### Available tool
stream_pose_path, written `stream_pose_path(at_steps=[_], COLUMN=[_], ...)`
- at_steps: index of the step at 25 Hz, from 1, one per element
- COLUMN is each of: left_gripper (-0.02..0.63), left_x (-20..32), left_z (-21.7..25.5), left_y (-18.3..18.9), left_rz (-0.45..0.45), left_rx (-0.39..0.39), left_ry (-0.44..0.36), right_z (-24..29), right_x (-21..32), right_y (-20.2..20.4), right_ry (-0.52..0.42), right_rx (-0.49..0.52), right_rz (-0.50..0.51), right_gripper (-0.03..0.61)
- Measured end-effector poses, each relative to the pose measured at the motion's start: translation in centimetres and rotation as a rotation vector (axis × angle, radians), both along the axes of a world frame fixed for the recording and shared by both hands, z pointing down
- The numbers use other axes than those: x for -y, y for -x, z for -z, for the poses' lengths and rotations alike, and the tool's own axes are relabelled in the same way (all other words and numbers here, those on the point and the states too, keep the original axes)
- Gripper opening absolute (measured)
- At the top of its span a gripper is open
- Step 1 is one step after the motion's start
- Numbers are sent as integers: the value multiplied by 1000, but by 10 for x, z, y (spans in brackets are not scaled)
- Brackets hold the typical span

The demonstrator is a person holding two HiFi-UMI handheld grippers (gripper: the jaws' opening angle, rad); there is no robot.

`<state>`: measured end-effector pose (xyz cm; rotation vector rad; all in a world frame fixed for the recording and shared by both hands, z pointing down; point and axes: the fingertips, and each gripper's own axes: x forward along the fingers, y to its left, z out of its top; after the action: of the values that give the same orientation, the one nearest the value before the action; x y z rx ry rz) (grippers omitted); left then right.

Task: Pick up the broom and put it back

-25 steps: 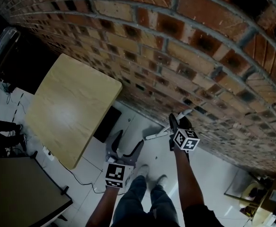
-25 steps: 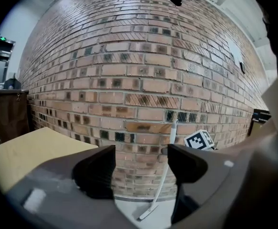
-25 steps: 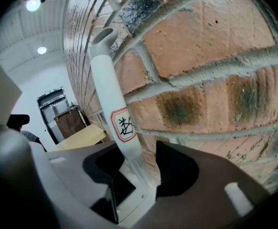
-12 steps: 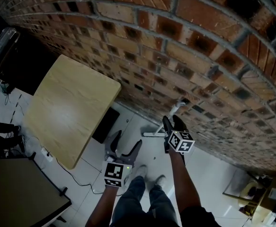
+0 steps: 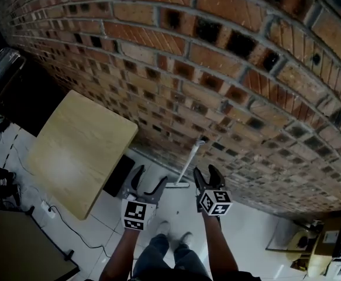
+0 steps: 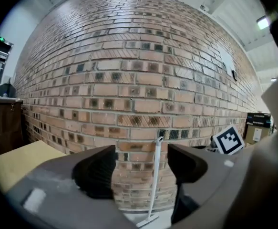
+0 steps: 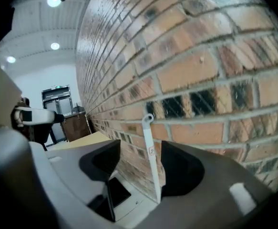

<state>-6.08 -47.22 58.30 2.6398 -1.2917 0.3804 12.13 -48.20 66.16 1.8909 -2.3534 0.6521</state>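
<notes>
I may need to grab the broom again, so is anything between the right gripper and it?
Nothing visible stands in the way. The broom leans against the brick wall, and the right gripper faces it directly. Its jaws have just been opening and hold nothing; the handle shows through the gap between them.

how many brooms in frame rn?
1. The white broom leans against the brick wall, head on the floor, right of the wooden table. Dim edges could hide others.

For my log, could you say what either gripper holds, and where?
Nothing: the left gripper is open, the right gripper, empty, has just been opening; the broom leans on the wall.
</notes>
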Motion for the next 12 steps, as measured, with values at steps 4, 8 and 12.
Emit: stream_pose_path(at_steps=[4, 8, 12], left_gripper=[344, 344, 344], left_x=[-16, -32, -60], left_z=[47, 97, 141], left_y=[-15, -30, -43], left_rz=[-40, -66, -111], left_rx=[-14, -51, -112], left_ry=[-63, -139, -197], right_z=[81, 157, 216], right_x=[-41, -84, -136], right_y=[-18, -40, -57], right_ry=[-120, -232, -324], right_rx=[-66, -147, -208], right_rz=[-48, -116, -189], right_gripper=[268, 276, 281])
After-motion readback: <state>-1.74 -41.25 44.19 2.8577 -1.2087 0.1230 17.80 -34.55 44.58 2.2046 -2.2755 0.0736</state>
